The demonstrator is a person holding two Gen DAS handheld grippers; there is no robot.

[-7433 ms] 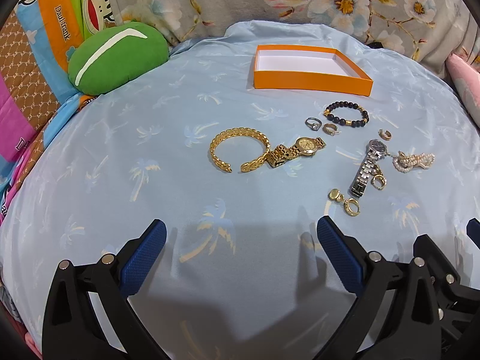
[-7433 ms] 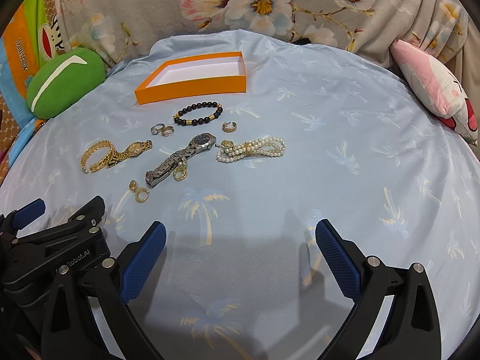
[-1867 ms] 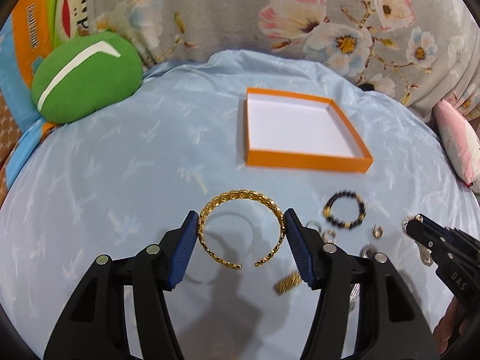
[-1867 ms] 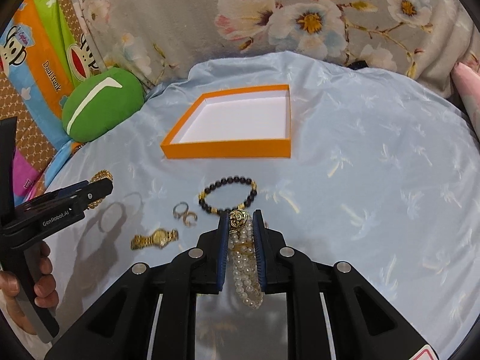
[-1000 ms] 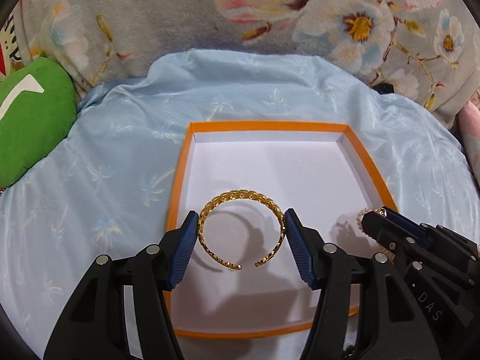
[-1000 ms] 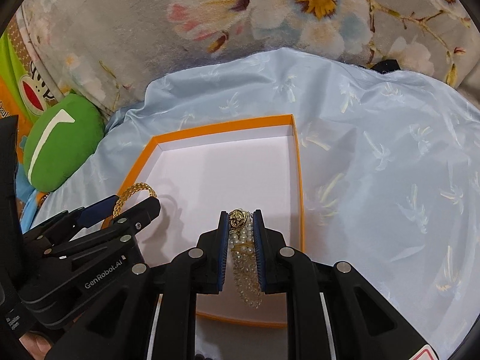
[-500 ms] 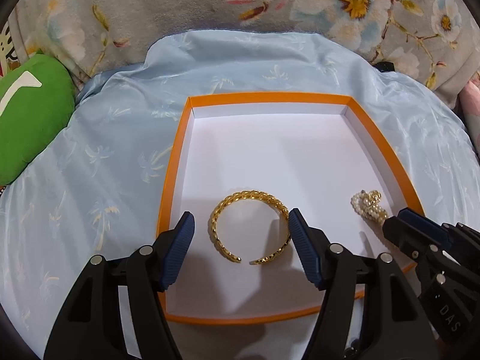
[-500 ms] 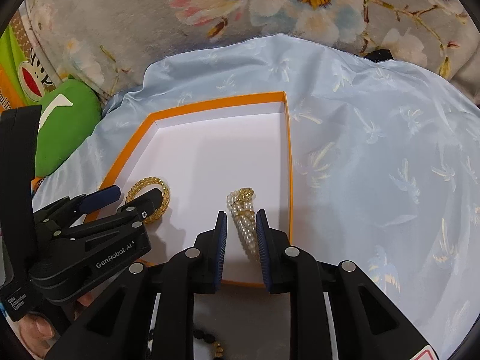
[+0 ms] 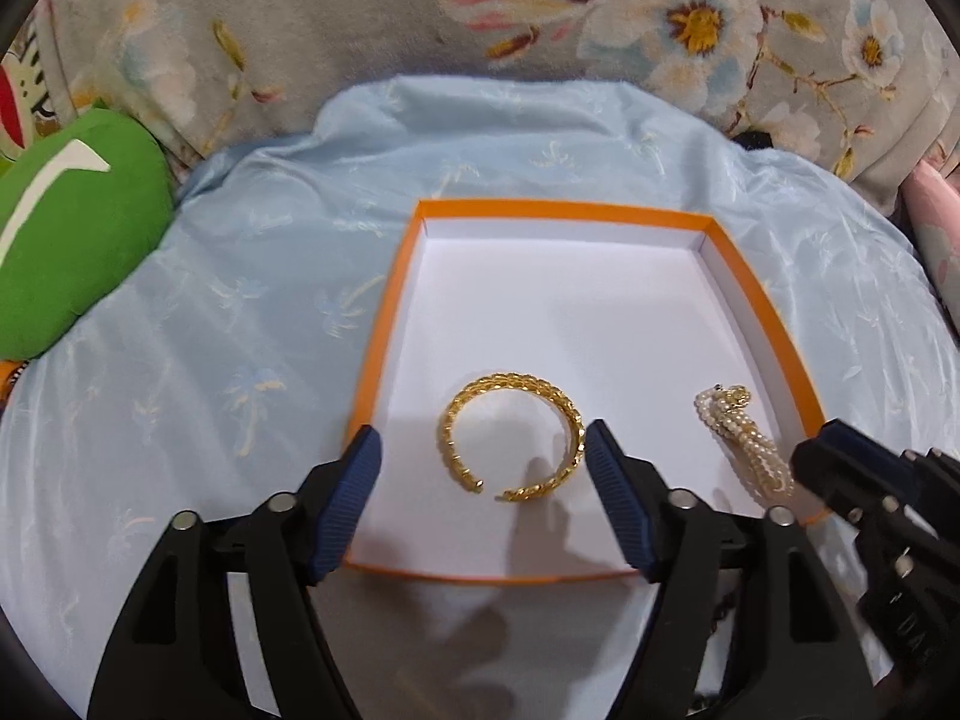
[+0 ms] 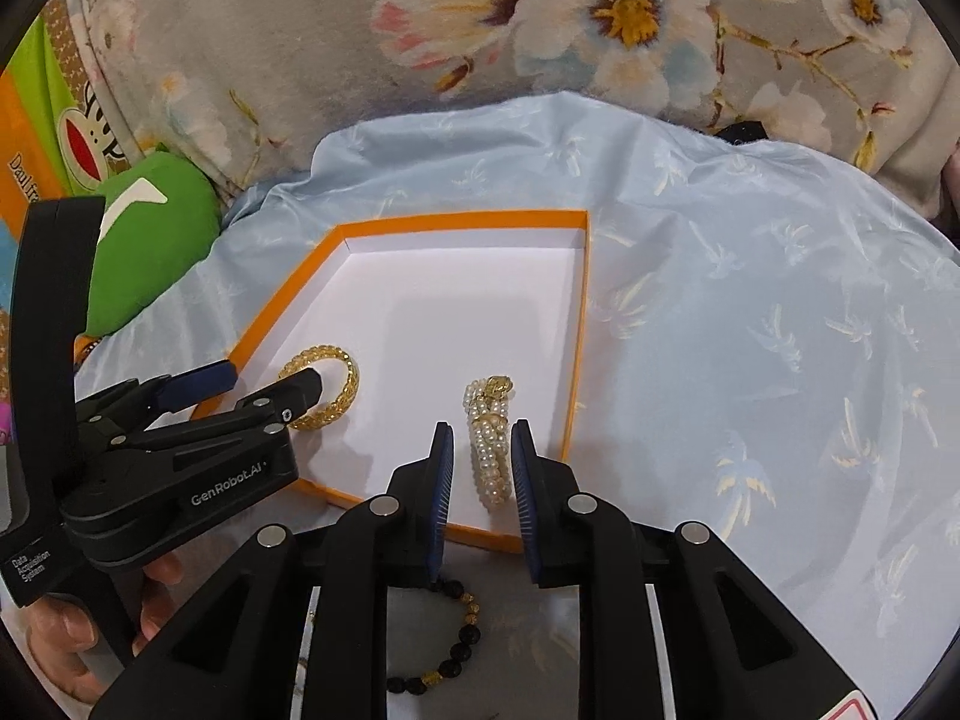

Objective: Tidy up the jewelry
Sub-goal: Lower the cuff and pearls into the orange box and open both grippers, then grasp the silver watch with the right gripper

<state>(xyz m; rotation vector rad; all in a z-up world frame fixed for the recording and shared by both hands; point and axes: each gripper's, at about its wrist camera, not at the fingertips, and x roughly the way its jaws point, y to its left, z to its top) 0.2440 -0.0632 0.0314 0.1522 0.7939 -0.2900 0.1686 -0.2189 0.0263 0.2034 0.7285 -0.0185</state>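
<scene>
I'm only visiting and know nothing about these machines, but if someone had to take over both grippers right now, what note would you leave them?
Left gripper: jaws opening, nothing held; the gold bangle lies free in the box.
Right gripper: jaws slightly apart, pads off the pearl bracelet, which lies on the box floor near the right wall.
Done: bangle and pearls are in the box.
Left: the black bead bracelet lies on the blue sheet just in front of the box, under the right gripper. Other pieces may lie out of view nearer you. Back both grippers out without dragging anything.
</scene>
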